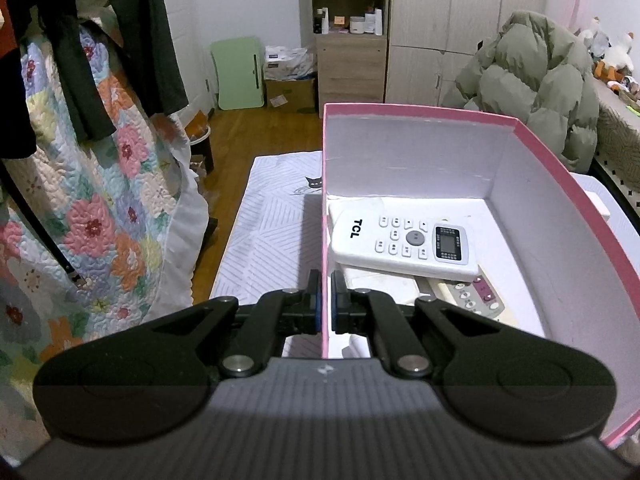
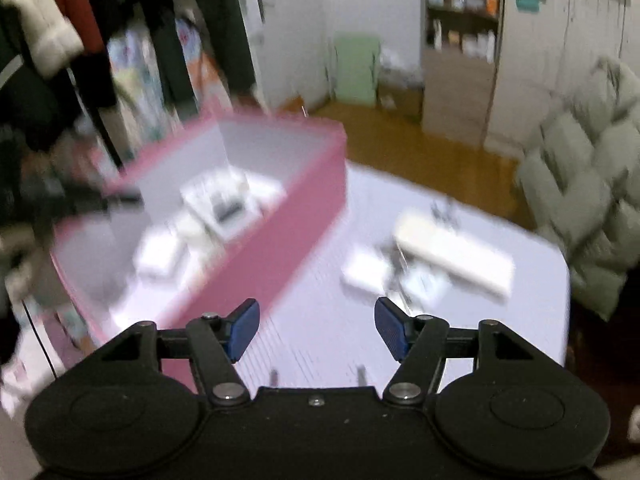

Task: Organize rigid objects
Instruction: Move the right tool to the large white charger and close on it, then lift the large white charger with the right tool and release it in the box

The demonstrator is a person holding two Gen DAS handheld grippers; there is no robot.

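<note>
Pink cardboard forms the box [image 1: 560, 184], which fills the right half of the left wrist view, white inside and standing on a pale striped cloth [image 1: 272, 216]. Its near left wall runs straight down the middle of the frame, and the left gripper [image 1: 326, 304] is pinched tight on that wall, one blue pad on either side. Inside the box a white TCL remote [image 1: 404, 240] lies face up in the centre, resting on top of a second remote [image 1: 476, 296] with pinkish buttons, lower right of it.

From the right wrist view everything is blurred. The right gripper [image 2: 316, 328] sits at lower centre with its blue pads well apart and nothing between them, over bare cloth [image 2: 320, 280]. The box [image 2: 280, 216] lies at left centre, with white things inside that cannot be made out. At right centre of the frame, well apart from the box, a long white remote-like object [image 2: 456, 256] lies among smaller white items too smeared to tell
</note>
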